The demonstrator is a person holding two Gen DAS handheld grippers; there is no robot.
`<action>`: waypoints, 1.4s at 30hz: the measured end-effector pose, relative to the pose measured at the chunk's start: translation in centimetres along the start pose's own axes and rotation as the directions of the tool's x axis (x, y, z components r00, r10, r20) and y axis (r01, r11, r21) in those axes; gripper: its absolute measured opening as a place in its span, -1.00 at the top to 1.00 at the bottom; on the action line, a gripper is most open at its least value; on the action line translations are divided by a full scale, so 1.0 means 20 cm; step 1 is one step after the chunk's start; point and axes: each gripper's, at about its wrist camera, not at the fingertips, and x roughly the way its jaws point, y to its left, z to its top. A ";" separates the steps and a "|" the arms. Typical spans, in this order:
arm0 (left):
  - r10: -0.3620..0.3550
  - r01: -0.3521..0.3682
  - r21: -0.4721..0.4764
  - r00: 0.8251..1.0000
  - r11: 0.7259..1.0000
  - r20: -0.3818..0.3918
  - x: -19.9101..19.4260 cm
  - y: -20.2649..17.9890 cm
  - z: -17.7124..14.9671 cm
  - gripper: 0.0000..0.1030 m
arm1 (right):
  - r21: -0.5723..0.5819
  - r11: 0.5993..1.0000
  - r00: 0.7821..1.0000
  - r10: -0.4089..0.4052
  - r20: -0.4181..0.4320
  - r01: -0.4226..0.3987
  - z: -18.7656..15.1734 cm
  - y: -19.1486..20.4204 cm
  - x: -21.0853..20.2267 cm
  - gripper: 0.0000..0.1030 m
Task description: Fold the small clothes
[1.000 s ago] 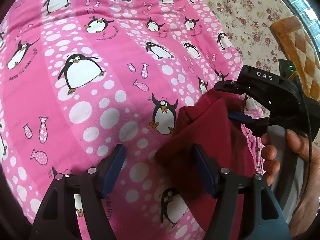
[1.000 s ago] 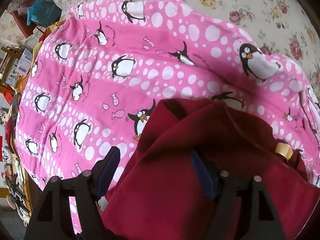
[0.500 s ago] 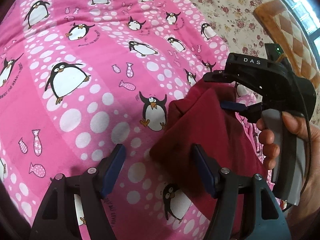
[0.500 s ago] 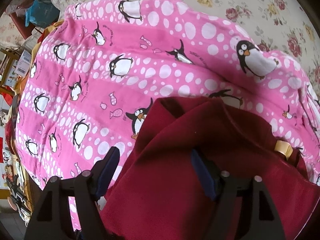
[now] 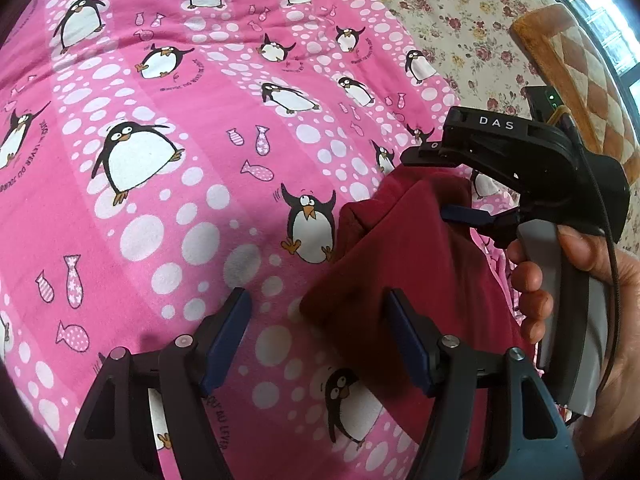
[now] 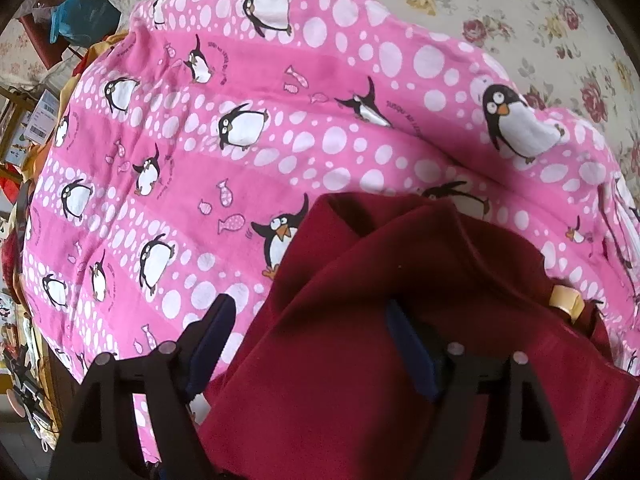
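Left wrist view: maroon garment (image 5: 404, 264) is lying bunched on the penguin blanket (image 5: 168, 208). Left gripper (image 5: 316, 332) is hanging open, empty. Right gripper (image 6: 308, 344) is gaping, jaws just widened, gripping nothing. Soft, light, floppy cloth; best pinching a hem corner.

A dark red garment (image 6: 360, 320) lies on a pink blanket (image 5: 180, 220) (white dots, black-and-white penguins); beyond, a cream sheet (image 6: 520, 0) with what look like roses.
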 end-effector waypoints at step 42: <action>0.018 0.130 0.703 0.980 0.699 -0.199 0.17 -0.24 0.05 0.06 | -0.072 0.994 0.996 -0.087 -0.032 0.084 0.04 0.03 0.03 -0.58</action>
